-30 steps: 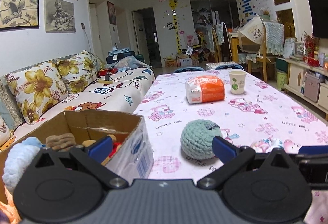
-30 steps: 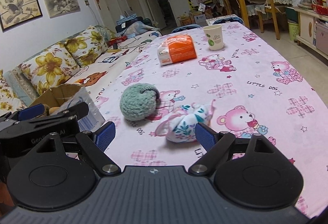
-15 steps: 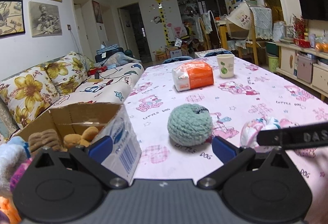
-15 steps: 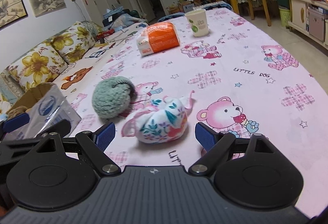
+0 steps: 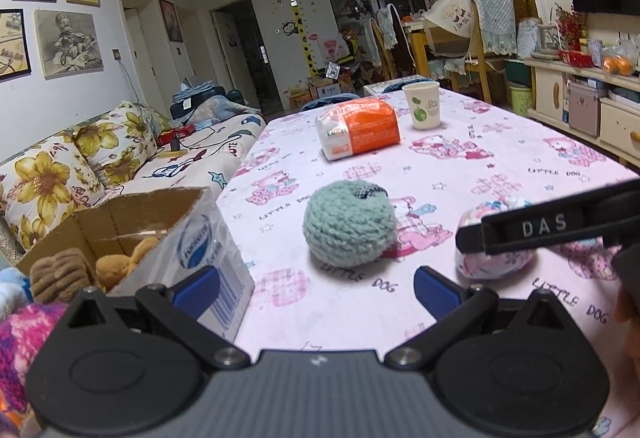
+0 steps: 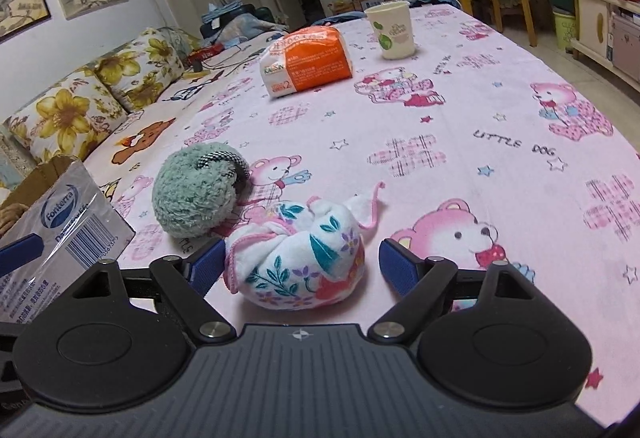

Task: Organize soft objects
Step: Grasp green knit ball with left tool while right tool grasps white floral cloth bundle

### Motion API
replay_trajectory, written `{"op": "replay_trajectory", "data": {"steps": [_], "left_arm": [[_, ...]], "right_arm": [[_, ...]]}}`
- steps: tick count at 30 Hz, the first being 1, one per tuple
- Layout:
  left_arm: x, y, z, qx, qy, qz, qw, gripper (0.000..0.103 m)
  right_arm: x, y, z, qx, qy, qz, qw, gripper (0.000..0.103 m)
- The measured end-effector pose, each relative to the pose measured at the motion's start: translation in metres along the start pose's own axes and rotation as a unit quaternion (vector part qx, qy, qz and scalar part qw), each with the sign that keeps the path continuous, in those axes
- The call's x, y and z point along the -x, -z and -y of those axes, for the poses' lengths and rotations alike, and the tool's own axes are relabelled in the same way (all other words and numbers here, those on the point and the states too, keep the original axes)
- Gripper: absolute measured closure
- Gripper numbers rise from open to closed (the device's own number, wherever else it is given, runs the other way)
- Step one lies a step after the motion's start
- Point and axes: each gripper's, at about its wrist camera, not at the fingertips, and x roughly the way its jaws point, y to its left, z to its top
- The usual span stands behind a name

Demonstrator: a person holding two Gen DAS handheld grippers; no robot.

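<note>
A teal knitted ball [image 5: 348,228] lies on the pink tablecloth [image 5: 500,157], just ahead of my open left gripper [image 5: 316,292], which holds nothing. A knotted white floral cloth bundle [image 6: 300,262] sits between the blue pads of my right gripper [image 6: 300,270]. Its jaws are closing, with a gap still showing at the right pad. In the left wrist view a black finger [image 5: 540,228] of that gripper crosses in front of the bundle [image 5: 496,262]. The ball [image 6: 196,189] lies left of the bundle. A cardboard box [image 5: 132,213] with several plush toys stands at the table's left edge.
An orange-and-white packet [image 5: 358,131] and a paper cup [image 5: 421,105] stand farther back on the table. A sofa with floral cushions [image 5: 80,165] runs along the left. Chairs and cabinets fill the far right. The box [image 6: 72,213] stands close to the right gripper's left finger.
Both grippers moved forward and lower toward the table. The bundle, ahead of the right fingers a second ago, now lies between them, and those jaws have narrowed slightly. The left view rolled.
</note>
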Motion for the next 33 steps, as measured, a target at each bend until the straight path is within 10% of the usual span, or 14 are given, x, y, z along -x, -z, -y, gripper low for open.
{"op": "replay_trajectory", "data": {"steps": [29,33], "left_arm": [[-0.098,-0.036,0.015,0.070,-0.005,-0.046,0.9965,0.001],[-0.109,-0.034,0.012,0.078,0.004,-0.058,0.9953,0.019]], "right_arm": [[0.004,-0.009,0.019,0.052,0.052,0.017,0.997,0.006],[0.004,-0.010,0.023,0.034,0.048,0.017,0.998,0.004]]}}
